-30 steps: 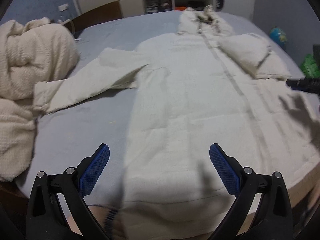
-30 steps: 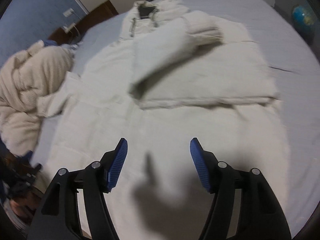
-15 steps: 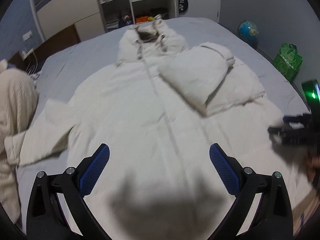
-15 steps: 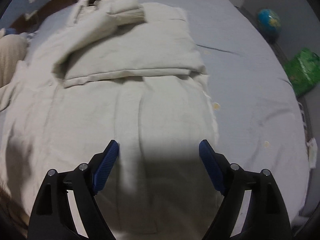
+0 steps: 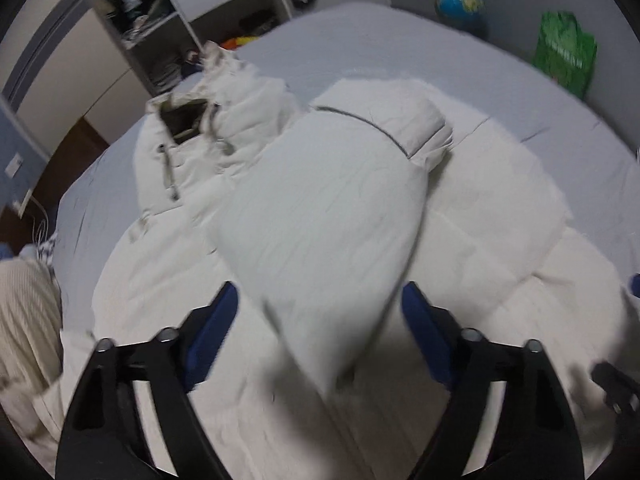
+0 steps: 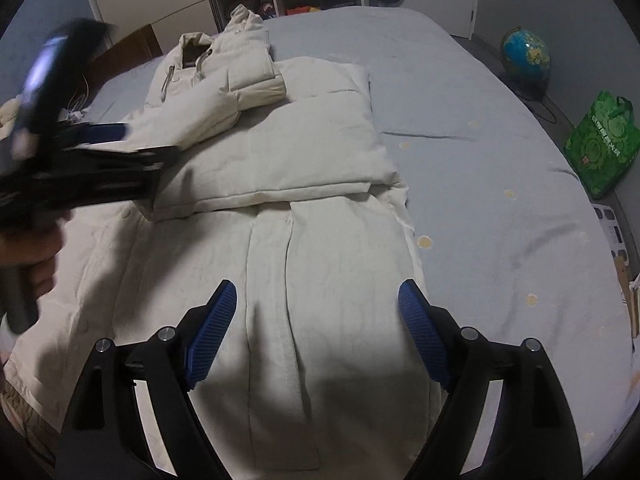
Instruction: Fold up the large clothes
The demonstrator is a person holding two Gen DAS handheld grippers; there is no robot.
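Coat (image 6: 304,152): cream padded, lies spread on your grey bed (image 6: 480,160), hood toward the shelves, one sleeve (image 5: 320,216) folded across the chest | Left gripper (image 5: 320,320): your jaws just narrowed, part open astride that sleeve, pads not pressing | Right gripper (image 6: 316,320): jaws wide, empty, above the lower front.

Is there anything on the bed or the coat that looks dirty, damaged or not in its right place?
Yes. The grey bed sheet carries several small yellowish spots to the right of the white coat, which look like stains. The coat itself looks undamaged; one sleeve lies folded across its chest.
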